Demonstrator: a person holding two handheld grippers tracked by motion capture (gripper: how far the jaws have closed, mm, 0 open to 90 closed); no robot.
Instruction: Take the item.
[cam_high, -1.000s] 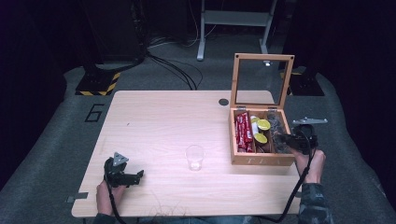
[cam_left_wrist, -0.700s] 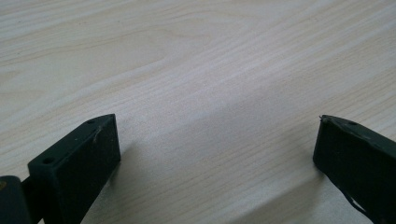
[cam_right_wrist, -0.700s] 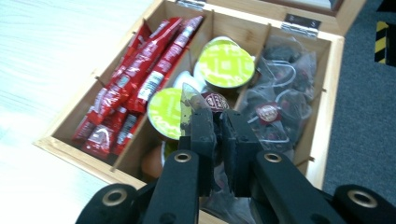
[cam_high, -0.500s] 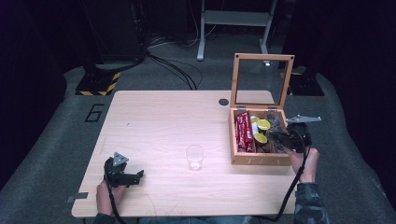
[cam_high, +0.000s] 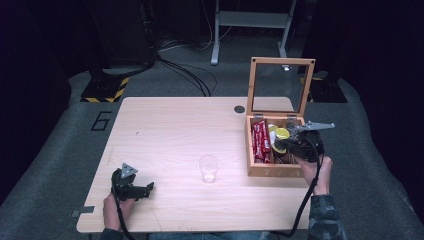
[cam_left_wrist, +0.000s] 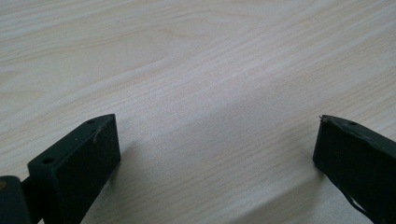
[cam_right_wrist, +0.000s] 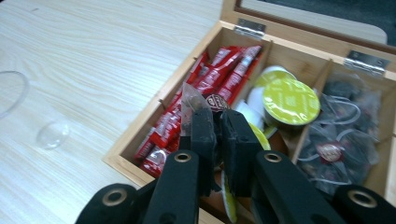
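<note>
- Jaws of right gripper (cam_right_wrist: 214, 122) clenched on a clear tea sachet (cam_right_wrist: 190, 101), tip toward 12 o'clock, above wooden box (cam_high: 272, 171).
- Left gripper (cam_high: 145, 189) jaws spread, near counter (cam_high: 175, 125) edge at 7 o'clock.
- Clear cup (cam_high: 208, 168) mid-counter, open room around.

Left tongs (cam_left_wrist: 217, 154): black jaws stood wide apart at 7 and 4 o'clock, over pale wood-grain counter (cam_left_wrist: 201, 60).

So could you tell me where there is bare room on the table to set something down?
The table is bare from its far and left edges to the cup. Less room near the left gripper. Crowded: the wooden box, where the right gripper holds a tea bag.
</note>
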